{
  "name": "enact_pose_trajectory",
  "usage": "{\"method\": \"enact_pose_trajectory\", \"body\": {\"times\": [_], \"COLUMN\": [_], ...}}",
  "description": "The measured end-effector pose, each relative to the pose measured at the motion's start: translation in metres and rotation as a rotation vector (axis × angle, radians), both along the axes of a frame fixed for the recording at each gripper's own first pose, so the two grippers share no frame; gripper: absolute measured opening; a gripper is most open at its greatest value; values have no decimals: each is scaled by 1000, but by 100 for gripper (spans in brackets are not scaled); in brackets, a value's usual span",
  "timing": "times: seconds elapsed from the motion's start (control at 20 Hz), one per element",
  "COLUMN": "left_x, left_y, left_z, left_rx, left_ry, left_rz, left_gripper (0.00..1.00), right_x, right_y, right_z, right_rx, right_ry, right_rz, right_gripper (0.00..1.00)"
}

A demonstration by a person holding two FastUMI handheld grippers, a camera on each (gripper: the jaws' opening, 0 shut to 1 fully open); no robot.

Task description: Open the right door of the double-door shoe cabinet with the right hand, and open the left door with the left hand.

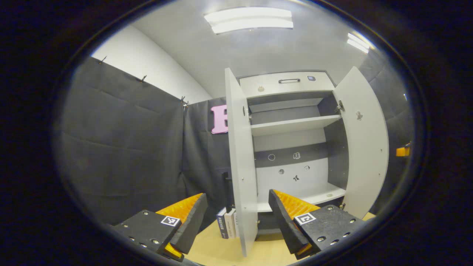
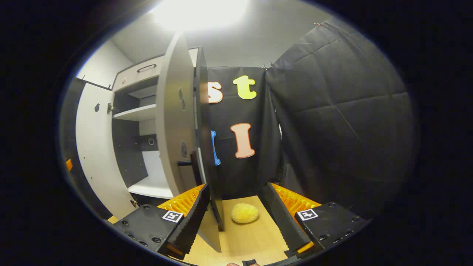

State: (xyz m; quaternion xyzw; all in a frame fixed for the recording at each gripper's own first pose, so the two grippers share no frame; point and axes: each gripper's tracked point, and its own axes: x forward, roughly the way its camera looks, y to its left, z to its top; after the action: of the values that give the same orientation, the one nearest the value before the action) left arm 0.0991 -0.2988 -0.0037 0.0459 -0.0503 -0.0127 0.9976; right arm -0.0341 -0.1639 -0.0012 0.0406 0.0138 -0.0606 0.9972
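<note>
Closest to me in the left gripper view, my left gripper (image 1: 236, 218) has its two fingers spread wide apart, with nothing pressed between them. The bottom edge of the cabinet's left door (image 1: 242, 166) stands in the gap between the fingers, seen nearly edge-on, and touches neither. That door is swung out toward me. Behind it the shoe cabinet (image 1: 292, 125) stands open, showing pale shelves and a dark back wall. A drawer with a dark handle (image 1: 289, 80) runs along the top. The right door (image 1: 364, 147) is swung out too, on the right of this view. A few books (image 1: 227, 222) stand upright on the wooden floor (image 1: 221, 247), just beside the left door's foot.

In the right gripper view, my right gripper (image 2: 236, 214) is also spread open and grips nothing. The right door (image 2: 177, 122) rises just beside its left finger, opened wide, with a dark handle (image 2: 186, 162) on its face; I cannot tell whether the finger touches it. A yellow sponge-like lump (image 2: 244, 213) lies on the floor between the fingers, apart from both. The left door (image 2: 94, 147) stands open at the far left.
</note>
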Motion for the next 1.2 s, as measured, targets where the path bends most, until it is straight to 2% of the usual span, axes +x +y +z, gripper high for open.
{"method": "enact_pose_trajectory", "body": {"times": [0.2, 0.35, 0.55, 0.95, 1.2], "left_x": [-13, -19, -3, 29, 46], "left_y": [-15, -18, -15, 8, 18], "left_z": [-24, -33, -32, -37, -67], "left_rx": [-44, -54, -113, -172, -168], "left_ry": [61, 80, 78, 36, 80], "left_rz": [-1, -5, -65, -102, -115], "left_gripper": [96, 98, 98, 98, 96], "right_x": [-11, -19, -20, -11, -10], "right_y": [34, 52, 67, 92, 118], "right_z": [-18, -33, -34, -2, -28], "right_rx": [-5, -18, -22, -15, 27], "right_ry": [12, 29, 20, -96, -53], "right_rz": [90, 120, 90, -8, -49], "right_gripper": [96, 96, 96, 96, 96]}}
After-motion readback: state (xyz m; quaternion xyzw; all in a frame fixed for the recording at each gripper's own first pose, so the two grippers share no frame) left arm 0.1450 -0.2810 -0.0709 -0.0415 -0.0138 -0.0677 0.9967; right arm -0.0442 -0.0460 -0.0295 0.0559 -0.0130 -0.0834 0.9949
